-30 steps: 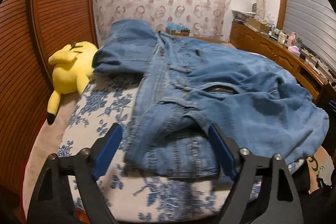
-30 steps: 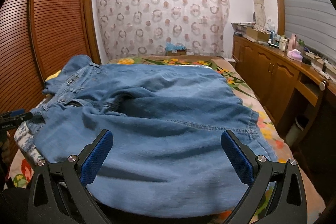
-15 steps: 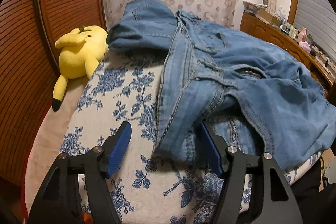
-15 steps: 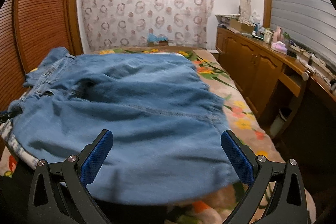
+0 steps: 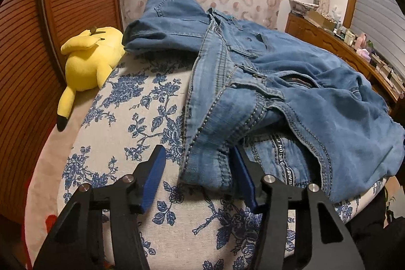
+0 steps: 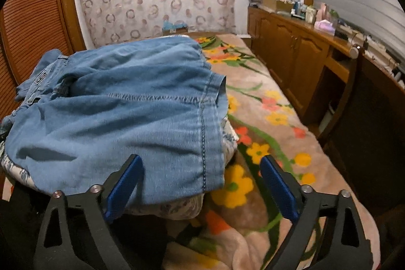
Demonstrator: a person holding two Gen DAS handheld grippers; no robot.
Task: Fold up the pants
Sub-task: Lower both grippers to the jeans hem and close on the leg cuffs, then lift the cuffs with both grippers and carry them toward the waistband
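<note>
Blue denim pants (image 5: 291, 92) lie rumpled on a blue-flowered cushion (image 5: 141, 118), waistband and zipper showing. My left gripper (image 5: 200, 176) is partly closed around the near corner of the waistband, which sits between its blue pads; a gap remains on the left side. In the right wrist view the pants (image 6: 126, 105) show a hemmed leg end near me. My right gripper (image 6: 200, 184) is open, its jaws astride the near right corner of that hem, not gripping it.
A yellow plush toy (image 5: 88, 60) lies at the cushion's far left by a slatted wooden door (image 5: 50, 17). A flowered blanket (image 6: 265, 130) covers the bed to the right. Wooden cabinets (image 6: 303, 55) with clutter line the right wall.
My left gripper has narrowed and moved in onto the waistband corner. My right gripper moved right along the hem to its corner, staying open.
</note>
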